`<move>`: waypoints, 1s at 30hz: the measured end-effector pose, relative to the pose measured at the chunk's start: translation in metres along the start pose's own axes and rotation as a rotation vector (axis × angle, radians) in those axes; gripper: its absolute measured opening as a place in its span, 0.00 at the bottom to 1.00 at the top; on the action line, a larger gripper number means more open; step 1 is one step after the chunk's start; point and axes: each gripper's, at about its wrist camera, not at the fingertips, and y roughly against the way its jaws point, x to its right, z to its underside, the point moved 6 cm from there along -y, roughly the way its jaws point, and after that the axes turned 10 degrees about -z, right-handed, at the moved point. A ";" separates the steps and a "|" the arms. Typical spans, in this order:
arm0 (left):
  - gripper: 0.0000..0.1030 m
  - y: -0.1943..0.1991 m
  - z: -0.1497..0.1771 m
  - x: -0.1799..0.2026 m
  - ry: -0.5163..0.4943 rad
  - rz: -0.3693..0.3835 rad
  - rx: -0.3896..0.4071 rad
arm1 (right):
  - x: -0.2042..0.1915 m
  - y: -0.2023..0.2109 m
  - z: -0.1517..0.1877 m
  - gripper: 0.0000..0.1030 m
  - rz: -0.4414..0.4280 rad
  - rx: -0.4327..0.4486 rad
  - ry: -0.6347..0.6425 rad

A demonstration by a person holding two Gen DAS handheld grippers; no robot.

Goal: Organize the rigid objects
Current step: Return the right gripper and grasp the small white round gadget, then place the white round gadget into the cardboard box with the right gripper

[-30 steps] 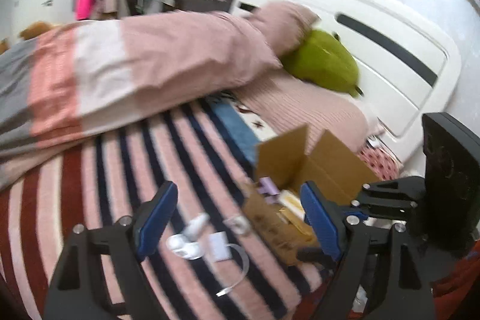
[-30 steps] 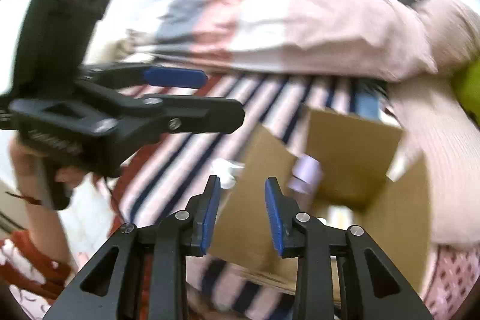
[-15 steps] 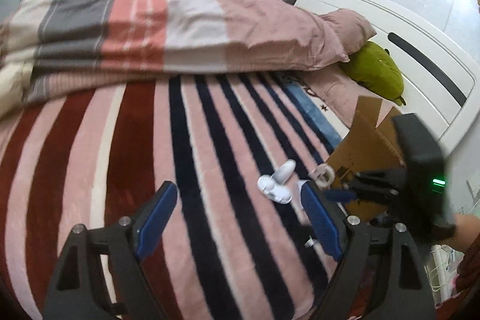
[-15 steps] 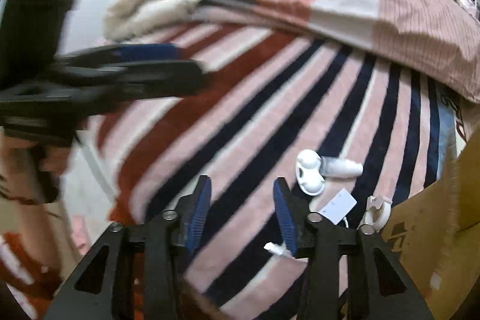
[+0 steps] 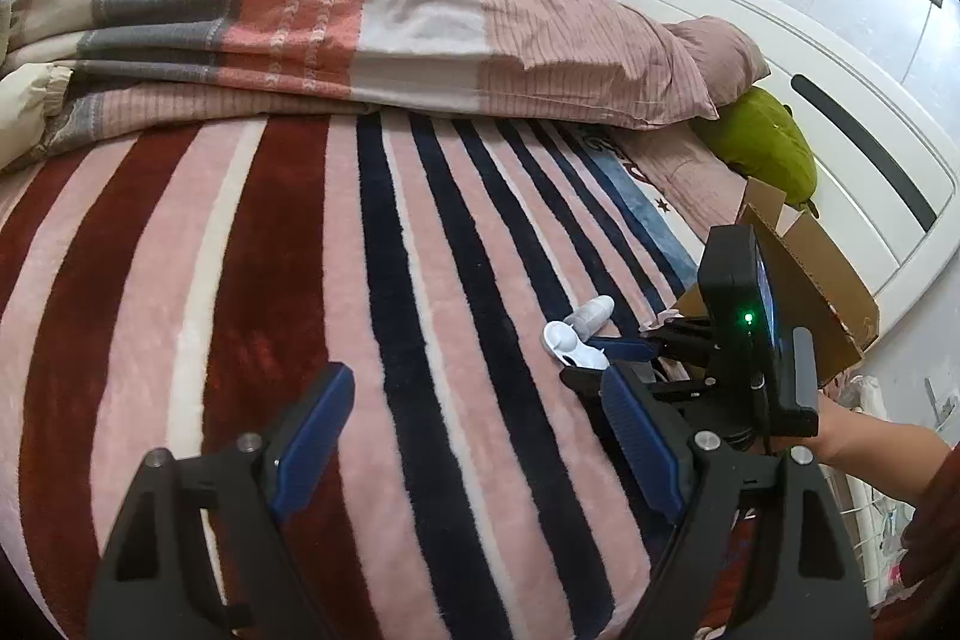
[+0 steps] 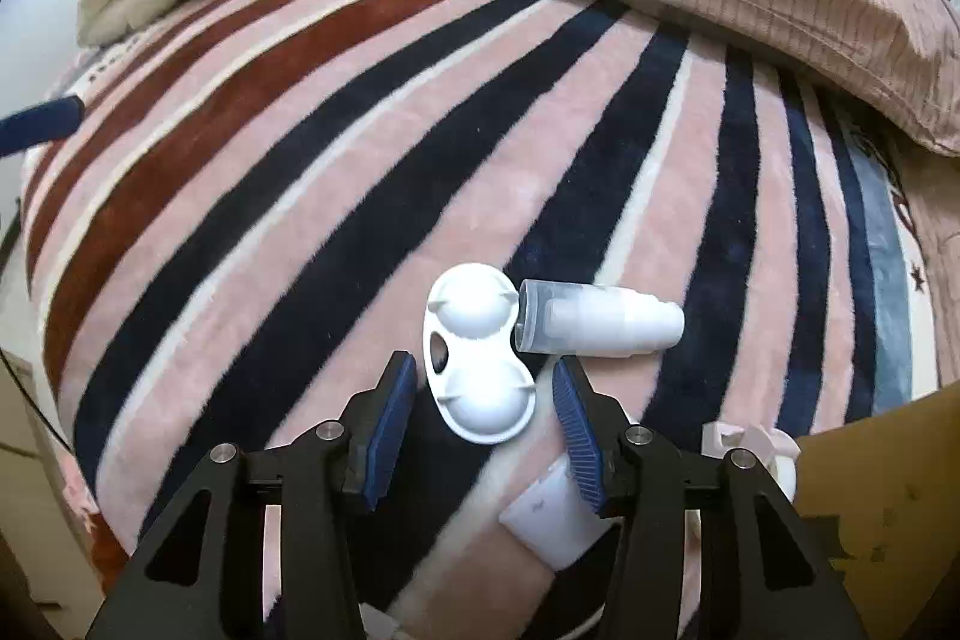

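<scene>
A white double-cup plastic case (image 6: 478, 363) lies on the striped blanket (image 6: 300, 196), with a white pump bottle (image 6: 600, 319) on its side touching its upper right. My right gripper (image 6: 483, 409) is open, its blue pads either side of the case's near end, empty. A white adapter (image 6: 549, 517) lies under the right finger, a pale ring-shaped piece (image 6: 759, 445) beside it. In the left wrist view the case (image 5: 567, 340) and bottle (image 5: 594, 310) show past the right gripper (image 5: 606, 361). My left gripper (image 5: 474, 442) is open and empty, held back above the blanket.
An open cardboard box (image 5: 810, 274) stands at the right near the white headboard (image 5: 840, 148); its brown flap (image 6: 888, 514) fills the right wrist view's lower right. A folded quilt (image 5: 360, 10) and a green plush (image 5: 768, 148) lie at the back.
My right gripper has swung away from the box, come down over the white case and opened wider. The left gripper has pulled back to the left.
</scene>
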 end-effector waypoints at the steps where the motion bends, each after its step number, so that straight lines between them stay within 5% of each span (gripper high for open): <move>1: 0.80 0.000 0.000 0.002 0.000 0.002 -0.001 | -0.001 0.001 0.000 0.29 0.003 0.005 0.001; 7: 0.80 0.004 -0.011 0.025 -0.024 0.058 0.000 | -0.028 0.038 -0.007 0.27 -0.028 0.081 0.072; 12: 0.79 0.016 -0.034 0.069 -0.071 0.177 0.025 | -0.060 0.105 -0.022 0.27 -0.098 0.221 0.144; 17: 0.52 0.026 -0.062 0.117 -0.118 0.280 0.041 | -0.067 0.165 -0.025 0.27 -0.111 0.336 0.178; 20: 0.30 0.027 -0.075 0.150 -0.157 0.328 0.041 | -0.054 0.192 -0.020 0.27 -0.087 0.380 0.170; 30: 0.27 -0.018 -0.089 0.273 -0.328 0.363 -0.082 | 0.045 0.240 0.024 0.27 -0.021 0.397 0.004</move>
